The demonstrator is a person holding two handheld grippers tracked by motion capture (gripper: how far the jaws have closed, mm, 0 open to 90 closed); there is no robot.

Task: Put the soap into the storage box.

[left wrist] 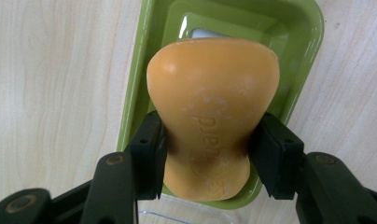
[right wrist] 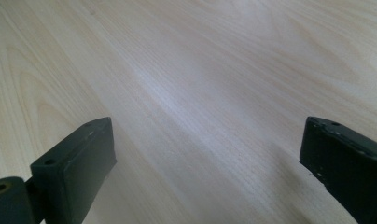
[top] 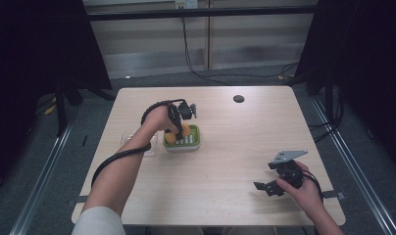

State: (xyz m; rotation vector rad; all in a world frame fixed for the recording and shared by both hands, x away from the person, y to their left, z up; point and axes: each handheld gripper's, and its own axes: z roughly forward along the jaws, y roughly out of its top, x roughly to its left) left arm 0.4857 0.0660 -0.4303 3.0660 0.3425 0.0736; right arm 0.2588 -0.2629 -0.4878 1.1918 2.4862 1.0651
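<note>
Pale wood table [top: 225,161], dark curtains either side. Left gripper [left wrist: 207,154] clamps an orange soap bar [left wrist: 210,107] at its waist, hanging over the green soap dish [left wrist: 301,51]. Looks like the placing step: lower it flat into the dish, then release. Right gripper [top: 270,182] idles with jaws wide apart, near the table's right front.

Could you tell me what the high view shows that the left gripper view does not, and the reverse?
High view: the right tongs open low over the table, a dark disc, and a clear lid beside the dish.
Left gripper view: lettering pressed into the soap, and the pads squeezing its waist.
Both: left tongs holding soap over the green dish.
</note>
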